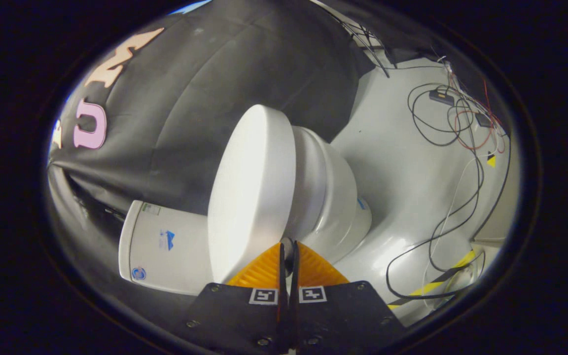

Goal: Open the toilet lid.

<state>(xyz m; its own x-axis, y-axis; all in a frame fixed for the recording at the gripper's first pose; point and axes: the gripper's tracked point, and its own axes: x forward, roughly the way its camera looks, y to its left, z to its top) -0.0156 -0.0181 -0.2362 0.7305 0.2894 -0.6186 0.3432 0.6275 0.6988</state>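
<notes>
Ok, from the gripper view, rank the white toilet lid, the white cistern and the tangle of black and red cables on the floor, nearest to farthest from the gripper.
1. White toilet lid: its edge at the fingertips of the gripper.
2. White cistern: beside the lid, toward the black cloth.
3. Cable tangle: far across the grey floor, beyond the bowl.

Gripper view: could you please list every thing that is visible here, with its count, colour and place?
Glossy white plastic toilet lid: one, white, just ahead of the fingers, its edge at the fingertips.
White ceramic toilet bowl: one, white, right beside the lid, standing on the floor.
White toilet tank: one, white with small blue marks, at the lid's other side, against the cloth wall.
Light grey floor: one, grey, beyond the bowl.
Thin loose cables: several, black, white and red, lying on the floor past the bowl.
Yellow-and-black striped tape: one strip, on the floor near the cables.
Gripper: one, fingers closed together, tips at the lid's edge.
</notes>
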